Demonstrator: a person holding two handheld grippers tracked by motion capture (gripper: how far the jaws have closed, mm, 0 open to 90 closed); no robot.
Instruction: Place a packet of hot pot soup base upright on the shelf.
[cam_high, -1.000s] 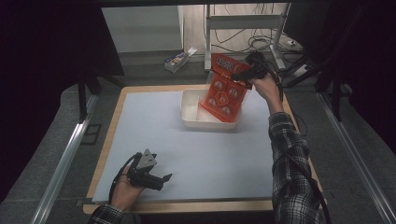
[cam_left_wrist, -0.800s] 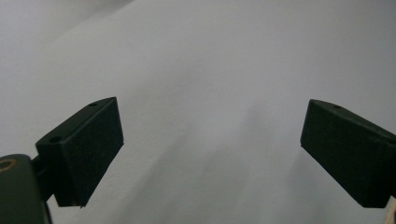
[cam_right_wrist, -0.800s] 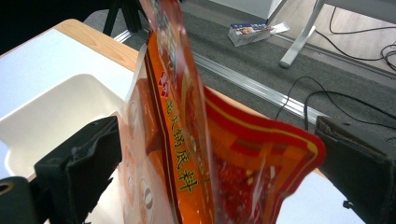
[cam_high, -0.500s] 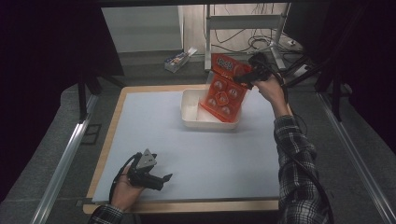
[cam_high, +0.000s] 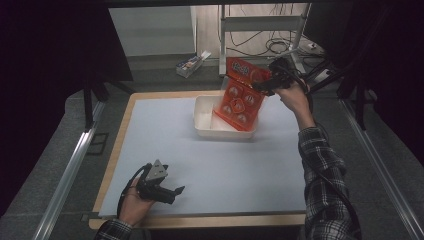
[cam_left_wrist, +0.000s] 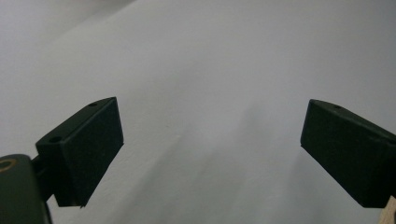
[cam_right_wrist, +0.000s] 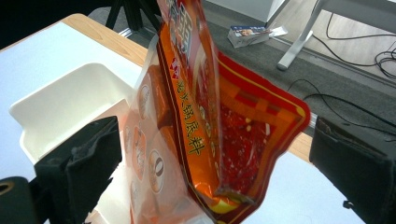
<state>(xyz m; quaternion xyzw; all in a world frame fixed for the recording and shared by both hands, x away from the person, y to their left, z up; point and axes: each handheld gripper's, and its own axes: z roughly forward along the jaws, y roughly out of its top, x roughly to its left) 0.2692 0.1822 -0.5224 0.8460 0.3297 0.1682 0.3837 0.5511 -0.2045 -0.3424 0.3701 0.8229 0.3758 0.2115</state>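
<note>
A red-orange snack bag (cam_high: 239, 97) stands tilted with its lower end in a white tray (cam_high: 205, 120) at the table's far middle. My right gripper (cam_high: 262, 84) is at the bag's upper right edge. In the right gripper view the bag (cam_right_wrist: 210, 121) rises between my right gripper's (cam_right_wrist: 217, 154) wide-apart jaws, and neither jaw presses on it. The tray (cam_right_wrist: 60, 107) lies beyond, to the left. My left gripper (cam_high: 172, 192) rests on the white mat at the front left. In the left gripper view my left gripper (cam_left_wrist: 210, 140) is open, with nothing but mat between the jaws.
A white mat (cam_high: 175, 145) covers the wooden table (cam_high: 200, 220). Behind the table, on the floor, lie a small box (cam_high: 192, 62) and cables (cam_high: 280, 47). The legs of a metal frame (cam_high: 260, 25) stand there too.
My right hand has shifted slightly by the bag's top. The bag stays leaning in the tray, and the left gripper has not moved.
</note>
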